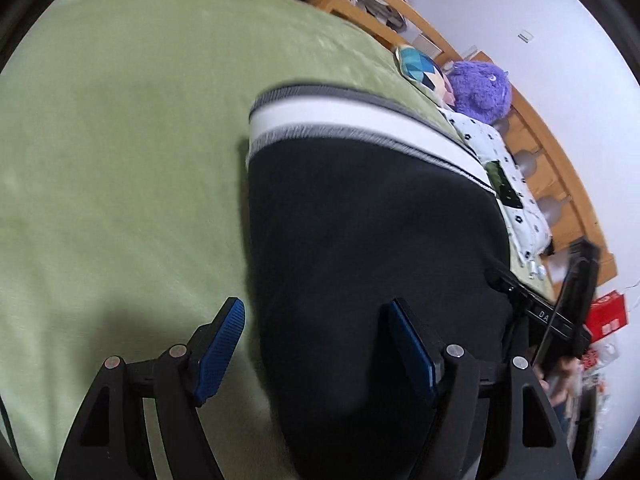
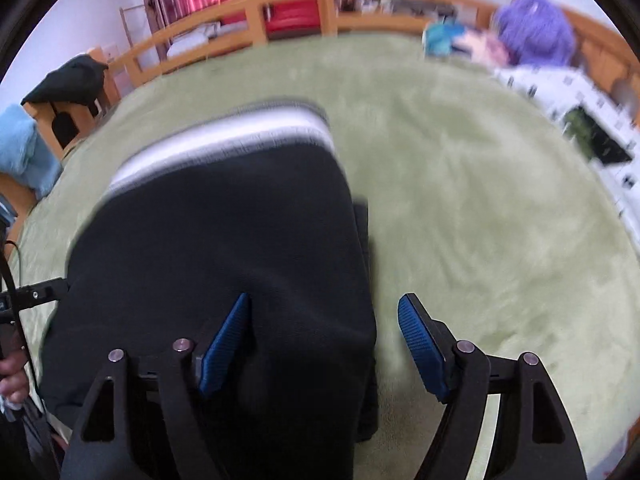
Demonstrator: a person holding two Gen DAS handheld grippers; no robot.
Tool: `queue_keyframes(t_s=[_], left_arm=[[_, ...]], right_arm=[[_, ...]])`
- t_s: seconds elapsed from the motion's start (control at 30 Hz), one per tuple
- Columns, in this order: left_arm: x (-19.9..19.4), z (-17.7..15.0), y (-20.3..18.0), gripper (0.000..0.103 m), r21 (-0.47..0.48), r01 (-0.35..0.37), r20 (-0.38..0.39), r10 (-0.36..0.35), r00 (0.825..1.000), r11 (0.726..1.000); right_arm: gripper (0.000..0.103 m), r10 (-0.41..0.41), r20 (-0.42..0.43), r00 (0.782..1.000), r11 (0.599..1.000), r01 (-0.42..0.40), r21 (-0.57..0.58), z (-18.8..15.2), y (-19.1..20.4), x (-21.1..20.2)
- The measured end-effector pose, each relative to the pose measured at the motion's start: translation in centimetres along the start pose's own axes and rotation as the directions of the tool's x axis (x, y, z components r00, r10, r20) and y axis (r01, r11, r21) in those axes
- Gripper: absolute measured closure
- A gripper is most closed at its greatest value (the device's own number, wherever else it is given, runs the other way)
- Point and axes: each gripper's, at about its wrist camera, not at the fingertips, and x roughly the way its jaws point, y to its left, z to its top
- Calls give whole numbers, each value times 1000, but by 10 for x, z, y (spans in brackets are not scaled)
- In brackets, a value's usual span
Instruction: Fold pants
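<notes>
A: Left tongs (image 1: 312,344): spread wide, blue pads well apart. The left pad (image 1: 220,354) sits over the green bed cover (image 1: 120,160), the right pad over the dark cloth of the pants (image 1: 360,260). The left edge of the pants runs between the two pads. Nothing pinched. Contact with the cloth: cannot tell.

B: Right tongs (image 2: 324,344)?

A: Also spread wide, nothing between the pads but cloth lying below. The left pad (image 2: 226,346) is over the pants (image 2: 220,240), the right pad over the bed cover (image 2: 480,220); the right edge of the pants falls between them. That view is blurred.

B: Where do the pants lie?

A: Flat on the bed, in its near half, with the grey-and-white striped waistband (image 1: 340,116) toward the far side. Dark body of the garment runs back under both tongs.

B: Anything else noted?

A: Along the bed's right edge: a purple plush toy (image 1: 480,92), a patterned cushion (image 1: 420,70) and a white spotted pillow (image 1: 508,184). Wooden bed rail (image 1: 540,128) behind them. The right tongs' body (image 1: 560,304) shows at the pants' right edge in the left view.
</notes>
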Motion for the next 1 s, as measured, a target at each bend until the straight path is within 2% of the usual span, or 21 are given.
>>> queue_keyframes(t_s=[0.03, 0.13, 0.2, 0.27, 0.37, 0.4, 0.43, 0.47, 0.5, 0.53, 0.57, 0.6, 0.63, 0.7, 0.77, 0.87, 1.0], left_arm=[[6, -1, 6, 24, -22, 30, -3, -30, 1000, 999], [22, 3, 19, 22, -107, 133, -18, -136, 991, 985], [34, 4, 16, 22, -123, 169, -22, -173, 985, 978], [46, 7, 8, 18, -97, 153, -29, -156, 987, 983], [53, 9, -2, 17, -72, 118, -30, -121, 992, 990], [53, 9, -1, 18, -73, 118, -30, -121, 992, 990], [53, 9, -1, 27, -72, 113, -33, -115, 993, 991], [51, 11, -1, 33, -70, 106, -37, -108, 993, 992], [49, 11, -1, 44, -71, 109, -38, -112, 993, 991], [45, 13, 1, 56, -83, 125, -32, -129, 991, 989], [44, 17, 0, 60, -80, 140, -30, -143, 989, 987], [38, 17, -2, 70, -56, 154, -23, -156, 988, 986], [29, 17, -7, 75, -27, 167, -13, -167, 986, 986], [15, 18, -15, 77, 6, 173, -6, -173, 985, 985], [-1, 16, -20, 78, 35, 181, -3, -181, 983, 983], [-31, 14, -17, 78, 47, 191, 16, -192, 981, 980], [-82, 11, 6, 78, 60, 182, 59, -185, 981, 981]], right_arm=[[21, 28, -13, 1000, 999, -27, 28, -2, -8, 4], [11, 134, -55, 990, 984, -126, 124, -2, -32, 18], [7, 151, -61, 987, 981, -142, 134, 0, -34, 25], [7, 182, -62, 981, 977, -174, 122, 3, -31, 33], [6, 264, -93, 960, 957, -249, 146, 5, -32, 51], [6, 285, -101, 953, 950, -266, 162, 7, -32, 57], [6, 291, -99, 952, 947, -271, 171, 9, -31, 61], [8, 288, -98, 953, 949, -270, 162, 10, -28, 62], [22, 281, -102, 954, 953, -265, 147, 11, -23, 63], [24, 302, -106, 947, 948, -286, 143, 12, -17, 63], [30, 272, -97, 957, 956, -258, 136, 13, -11, 60], [40, 241, -90, 966, 966, -231, 113, 14, -5, 55], [44, 201, -71, 977, 977, -195, 81, 14, 3, 46], [58, 164, -30, 986, 984, -161, 78, 14, 17, 29], [62, 127, -10, 992, 990, -126, 56, 14, 34, 12], [64, 74, 27, 997, 997, -75, 25, 15, 63, -11], [65, 107, 45, 993, 994, -108, 19, 7, 98, -41]])
